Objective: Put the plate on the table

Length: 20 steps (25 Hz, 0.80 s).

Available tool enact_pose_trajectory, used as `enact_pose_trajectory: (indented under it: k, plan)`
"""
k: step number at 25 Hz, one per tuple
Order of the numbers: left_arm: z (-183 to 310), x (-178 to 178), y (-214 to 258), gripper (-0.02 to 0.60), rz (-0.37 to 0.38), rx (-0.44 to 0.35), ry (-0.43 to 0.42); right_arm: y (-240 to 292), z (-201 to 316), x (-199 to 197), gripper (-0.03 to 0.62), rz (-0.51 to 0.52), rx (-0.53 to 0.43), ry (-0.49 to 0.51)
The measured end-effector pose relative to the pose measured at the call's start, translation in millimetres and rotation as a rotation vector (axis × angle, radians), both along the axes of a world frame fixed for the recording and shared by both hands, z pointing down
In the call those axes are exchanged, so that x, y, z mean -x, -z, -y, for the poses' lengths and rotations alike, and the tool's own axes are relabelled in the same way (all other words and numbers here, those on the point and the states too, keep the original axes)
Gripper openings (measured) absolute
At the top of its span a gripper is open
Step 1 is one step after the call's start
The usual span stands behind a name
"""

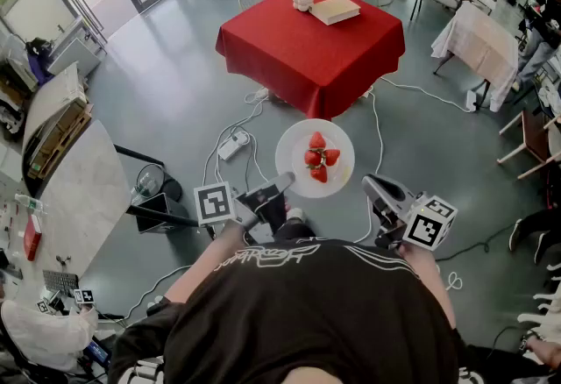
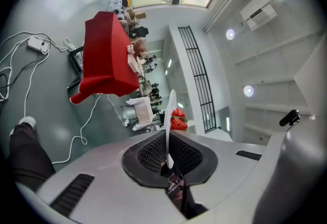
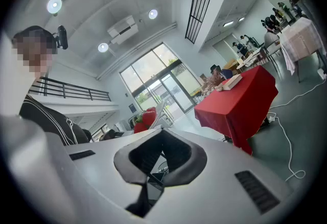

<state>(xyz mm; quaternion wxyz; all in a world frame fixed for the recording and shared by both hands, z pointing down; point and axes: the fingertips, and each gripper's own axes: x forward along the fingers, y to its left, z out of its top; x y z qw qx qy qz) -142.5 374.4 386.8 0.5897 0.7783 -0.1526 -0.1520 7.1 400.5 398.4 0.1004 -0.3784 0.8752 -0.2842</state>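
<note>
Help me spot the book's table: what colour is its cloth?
Red cloth, best in the head view.

No legible text anywhere; white lettering (image 1: 267,256) on the black shirt (image 1: 351,321) unreadable.

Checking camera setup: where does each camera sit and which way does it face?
Head view: on the head, steeply down: plate of strawberries, left gripper, right gripper, own torso.
Left gripper view: along jaws shut on the plate rim, towards the red table; own leg.
Right gripper view: along its jaws, towards the red table; own sleeve.
All share plate and table.
</note>
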Motion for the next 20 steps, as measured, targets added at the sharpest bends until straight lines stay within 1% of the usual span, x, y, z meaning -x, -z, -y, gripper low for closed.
enact_pose_trajectory:
  k: [6, 7, 10, 15, 20]
  plan:
    - [5, -1, 0, 0.017, 0.005, 0.003, -0.006, -1, 4, 0, 0.008, -0.001, -0.002, 0.003]
    - [5, -1, -1, 0.017, 0.008, 0.006, -0.010, -1, 4, 0, 0.008, 0.005, 0.000, 0.003]
    - [4, -2, -1, 0.017, 0.006, 0.012, -0.022, 1, 1, -1, 0.008, 0.068, 0.017, 0.003]
    - [13, -10, -2, 0.017, -0.009, 0.026, -0.043, -4, 7, -7, 0.008, 0.077, 0.027, -0.019]
    - [35, -22, -11, 0.017, 0.004, 0.052, -0.056, -10, 25, -15, 0.008, 0.114, 0.046, -0.023]
